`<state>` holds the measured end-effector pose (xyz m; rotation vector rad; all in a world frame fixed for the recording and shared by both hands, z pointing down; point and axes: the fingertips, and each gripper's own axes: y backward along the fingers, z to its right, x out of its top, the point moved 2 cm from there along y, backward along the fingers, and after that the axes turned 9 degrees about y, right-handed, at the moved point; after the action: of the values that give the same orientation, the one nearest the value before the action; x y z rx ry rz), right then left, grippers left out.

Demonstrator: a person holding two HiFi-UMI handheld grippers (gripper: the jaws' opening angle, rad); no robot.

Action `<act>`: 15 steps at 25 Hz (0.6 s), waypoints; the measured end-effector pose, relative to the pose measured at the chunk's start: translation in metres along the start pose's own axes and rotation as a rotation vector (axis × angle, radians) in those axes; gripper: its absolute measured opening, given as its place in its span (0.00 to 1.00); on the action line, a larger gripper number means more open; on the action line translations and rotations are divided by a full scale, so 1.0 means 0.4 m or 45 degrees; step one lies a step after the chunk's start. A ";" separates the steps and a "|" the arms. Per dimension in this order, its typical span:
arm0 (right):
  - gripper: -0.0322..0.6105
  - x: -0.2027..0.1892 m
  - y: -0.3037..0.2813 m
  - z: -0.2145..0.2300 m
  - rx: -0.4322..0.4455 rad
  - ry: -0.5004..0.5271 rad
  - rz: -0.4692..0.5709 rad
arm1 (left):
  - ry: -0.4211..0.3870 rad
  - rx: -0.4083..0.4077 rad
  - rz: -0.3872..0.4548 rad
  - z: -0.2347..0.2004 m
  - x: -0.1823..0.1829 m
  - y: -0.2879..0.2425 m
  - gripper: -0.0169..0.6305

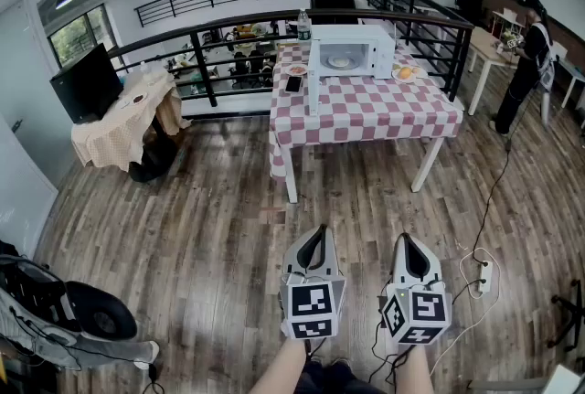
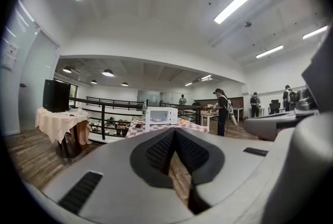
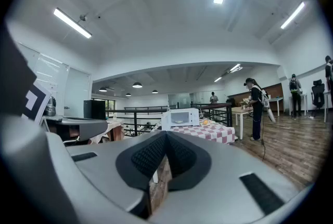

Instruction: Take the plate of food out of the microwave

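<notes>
A white microwave (image 1: pixel 351 51) stands with its door swung open on a red-and-white checked table (image 1: pixel 366 109) across the room. Inside it sits a plate of food (image 1: pixel 340 62). The microwave also shows far off in the left gripper view (image 2: pixel 162 115) and in the right gripper view (image 3: pixel 180 118). My left gripper (image 1: pixel 314 241) and right gripper (image 1: pixel 411 248) hang low over the wooden floor, well short of the table, both shut with nothing between their jaws.
A second plate with orange food (image 1: pixel 406 72), a phone (image 1: pixel 293 83) and a bottle (image 1: pixel 303 24) share the table. A black railing (image 1: pixel 228 22) runs behind it. A draped side table with a TV (image 1: pixel 119 113) stands left; cables and a power strip (image 1: pixel 484 276) lie right. People stand at the far right.
</notes>
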<state>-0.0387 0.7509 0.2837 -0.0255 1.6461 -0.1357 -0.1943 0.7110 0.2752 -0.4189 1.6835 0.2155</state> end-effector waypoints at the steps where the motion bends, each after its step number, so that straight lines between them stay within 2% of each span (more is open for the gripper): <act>1: 0.04 0.004 -0.003 0.002 0.001 0.000 0.000 | 0.000 0.001 0.001 -0.001 0.004 -0.004 0.07; 15: 0.04 0.014 -0.003 0.071 -0.023 -0.021 0.045 | -0.017 0.003 0.017 0.025 0.013 -0.024 0.07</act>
<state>-0.0111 0.7472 0.2762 -0.0112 1.6301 -0.0935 -0.1820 0.7050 0.2693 -0.4039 1.6734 0.2257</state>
